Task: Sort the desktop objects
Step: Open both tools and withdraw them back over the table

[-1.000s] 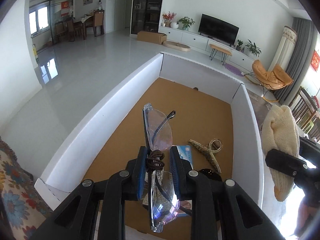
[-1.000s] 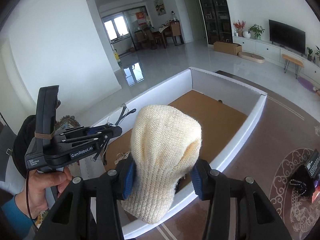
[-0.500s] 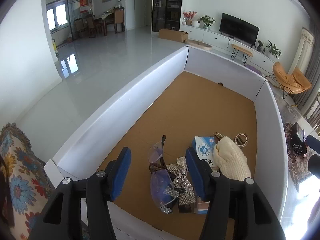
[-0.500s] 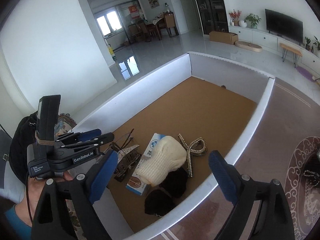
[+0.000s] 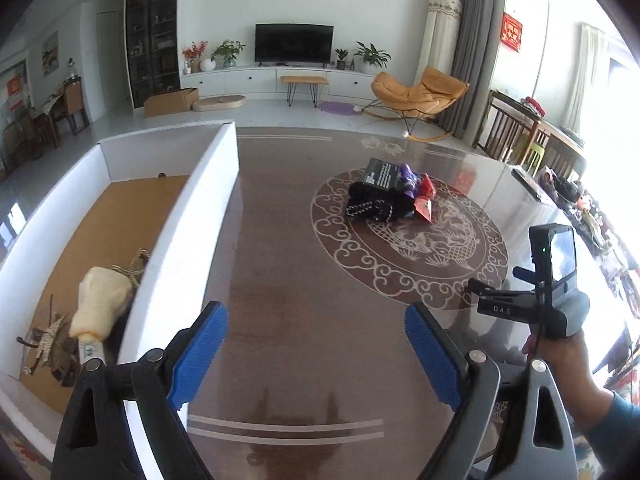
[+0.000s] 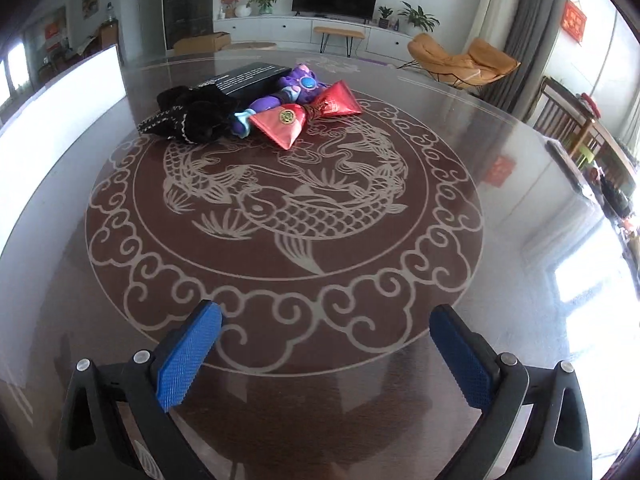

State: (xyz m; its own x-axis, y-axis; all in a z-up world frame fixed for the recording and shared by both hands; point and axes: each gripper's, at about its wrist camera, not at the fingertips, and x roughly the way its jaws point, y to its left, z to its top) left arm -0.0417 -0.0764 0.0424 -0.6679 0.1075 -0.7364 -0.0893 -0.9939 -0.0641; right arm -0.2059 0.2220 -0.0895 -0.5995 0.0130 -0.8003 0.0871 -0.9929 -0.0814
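Note:
My left gripper (image 5: 316,344) is open and empty above the dark table, just right of the white box (image 5: 188,240). In the box lie a cream knit hat (image 5: 102,300), a beaded hair claw (image 5: 134,266) and a sparkly bow (image 5: 48,340). My right gripper (image 6: 326,354) is open and empty, facing a pile on the table: a black box (image 6: 248,78), a black trimmed cloth (image 6: 188,114), a purple toy (image 6: 292,90) and a red bow (image 6: 308,114). The pile also shows in the left wrist view (image 5: 388,196). The right gripper's body (image 5: 532,304) is at the right there.
The round table (image 6: 280,200) bears a carved fish pattern. The white box wall (image 6: 60,108) stands at its left. An orange rocking chair (image 5: 420,92), a TV unit (image 5: 296,76) and wooden chairs (image 5: 516,132) lie beyond the table.
Both grippers let go of the glasses and the knit hat in the box, opened, and swung right, away from the box toward the pile on the table.

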